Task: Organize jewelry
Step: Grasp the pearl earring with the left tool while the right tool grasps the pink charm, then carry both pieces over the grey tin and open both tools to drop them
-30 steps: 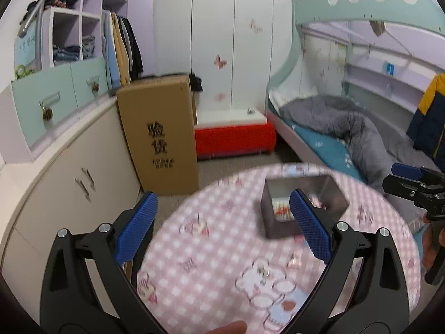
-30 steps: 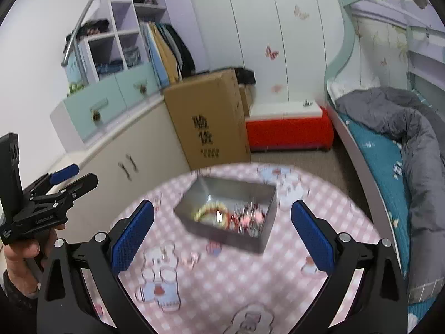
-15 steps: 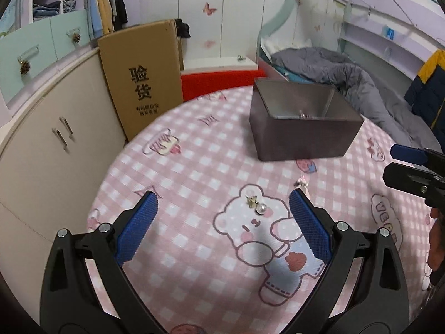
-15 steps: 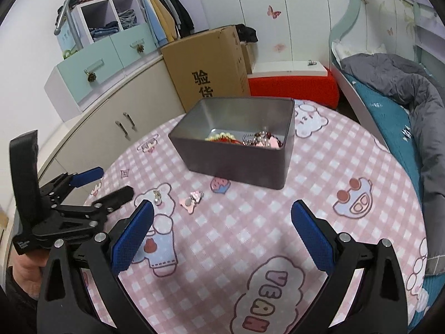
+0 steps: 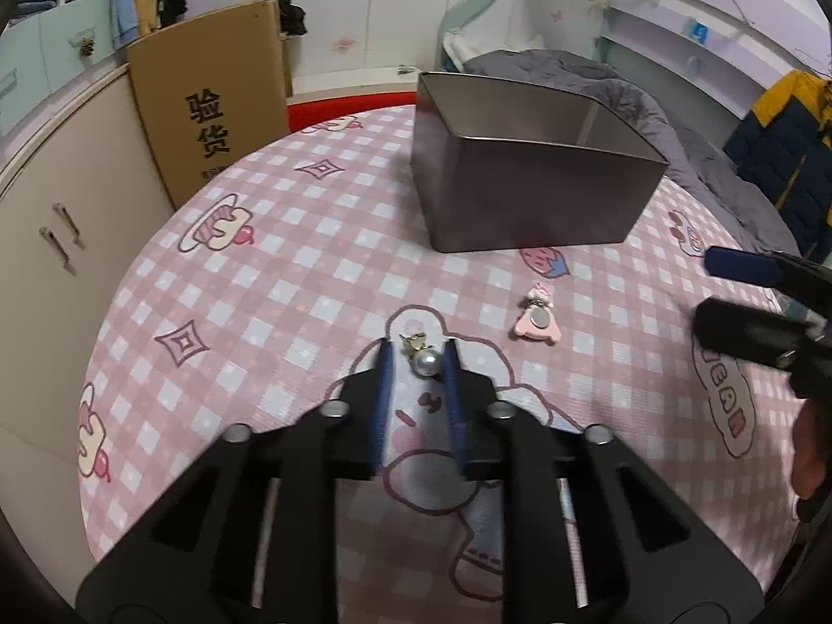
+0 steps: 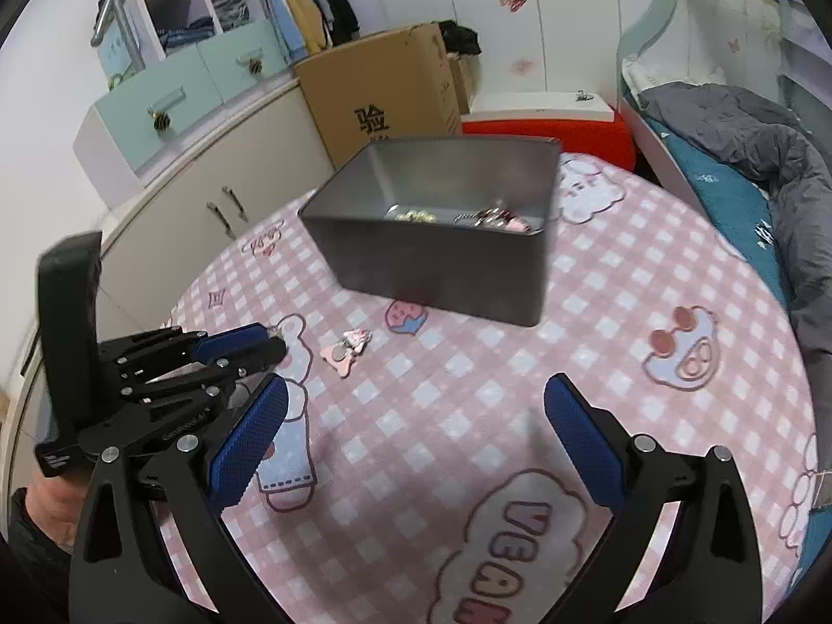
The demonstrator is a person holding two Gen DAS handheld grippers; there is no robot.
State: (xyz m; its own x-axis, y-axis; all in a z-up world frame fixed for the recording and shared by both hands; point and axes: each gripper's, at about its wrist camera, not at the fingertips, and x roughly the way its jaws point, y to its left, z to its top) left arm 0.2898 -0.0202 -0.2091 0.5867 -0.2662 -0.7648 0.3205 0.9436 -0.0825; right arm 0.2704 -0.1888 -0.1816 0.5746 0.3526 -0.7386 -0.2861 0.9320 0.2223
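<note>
Left gripper (image 5: pixel 416 351): nearest the left wrist camera, low over the tablecloth; its blue fingers (image 5: pixel 385 379) are drawn in to a narrow gap, one on each side of the pearl earring; whether they touch it I cannot tell
Pearl earring (image 5: pixel 424 359): a pale pearl with a small gold top, lying on the cloth on a printed cartoon bear
Right gripper (image 6: pixel 416 434): hovers above the cloth with its blue fingers (image 6: pixel 247 444) spread wide and nothing between them
Pink charm (image 5: pixel 537 317): small and pink with a round centre, flat on the cloth, near the earring to its right, apart from the tin
Tablecloth (image 5: pixel 291 239): pink and white check with cartoon prints, covering a round table
Metal tin (image 6: pixel 442 255): grey, rectangular, open at the top, further back on the cloth; a heap of jewelry (image 6: pixel 468 218) lies inside it
Cardboard box (image 5: pixel 208 104): brown, printed with black characters, standing beyond the table beside pale cupboards
Bed (image 6: pixel 728 119): at far right, with a grey quilt
</note>
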